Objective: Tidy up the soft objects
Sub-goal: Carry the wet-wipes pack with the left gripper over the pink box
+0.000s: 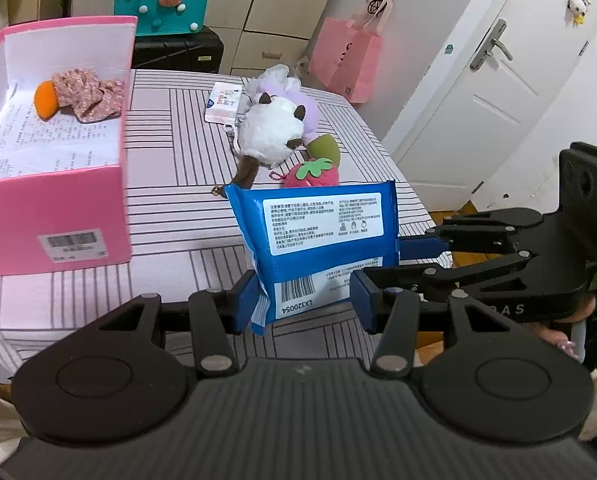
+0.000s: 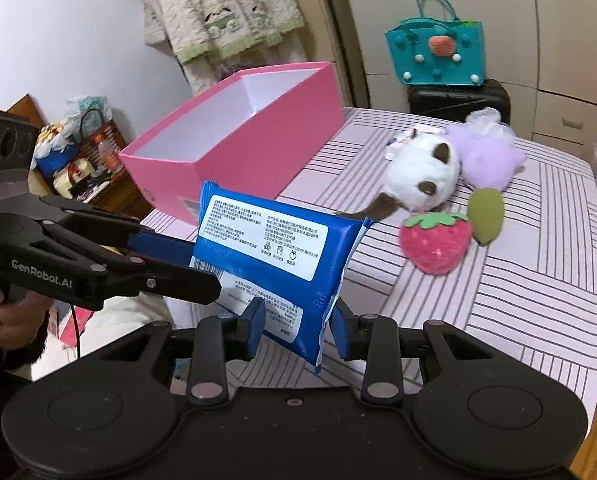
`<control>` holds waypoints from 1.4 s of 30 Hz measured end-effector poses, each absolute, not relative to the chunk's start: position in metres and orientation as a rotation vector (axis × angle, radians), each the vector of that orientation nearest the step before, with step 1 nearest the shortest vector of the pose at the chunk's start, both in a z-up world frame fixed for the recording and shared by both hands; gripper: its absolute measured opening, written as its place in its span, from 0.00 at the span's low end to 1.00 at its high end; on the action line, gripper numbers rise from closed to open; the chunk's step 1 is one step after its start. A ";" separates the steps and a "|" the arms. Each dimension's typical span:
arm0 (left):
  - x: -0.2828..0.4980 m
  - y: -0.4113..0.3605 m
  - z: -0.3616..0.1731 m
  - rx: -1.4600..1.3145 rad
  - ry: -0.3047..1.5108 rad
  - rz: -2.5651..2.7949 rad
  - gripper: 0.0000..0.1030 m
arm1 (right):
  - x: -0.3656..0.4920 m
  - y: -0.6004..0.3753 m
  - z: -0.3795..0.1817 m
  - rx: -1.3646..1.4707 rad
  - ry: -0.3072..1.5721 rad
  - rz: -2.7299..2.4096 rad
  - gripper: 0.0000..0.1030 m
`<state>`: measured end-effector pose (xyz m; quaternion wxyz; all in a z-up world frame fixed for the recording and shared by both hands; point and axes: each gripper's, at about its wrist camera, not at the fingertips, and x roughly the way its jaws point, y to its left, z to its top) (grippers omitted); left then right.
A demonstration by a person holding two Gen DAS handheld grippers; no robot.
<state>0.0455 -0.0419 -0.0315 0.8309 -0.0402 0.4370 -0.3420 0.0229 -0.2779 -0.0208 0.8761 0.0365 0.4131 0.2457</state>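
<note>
The left wrist view looks forward and down along its own claw, close over the striped surface, with the pink box at ten o'clock and a white door at two. The right wrist view rides just as near, facing across the same surface, box at eleven o'clock. Both share the blue pack, plush toys and teal bag.

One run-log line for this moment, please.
left gripper: shut on blue pack | right gripper: straddles same pack, grip unclear | pink box: open, few items inside | plush toys: on table
</note>
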 end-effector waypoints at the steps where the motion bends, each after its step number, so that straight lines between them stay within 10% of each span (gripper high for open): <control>1: 0.044 -0.039 -0.030 -0.088 0.933 -0.725 0.47 | 0.023 -0.275 -0.019 0.073 0.866 0.517 0.40; 42: 0.169 0.081 0.018 -0.109 0.765 -0.383 0.45 | 0.183 -0.120 0.041 -0.096 0.840 0.668 0.43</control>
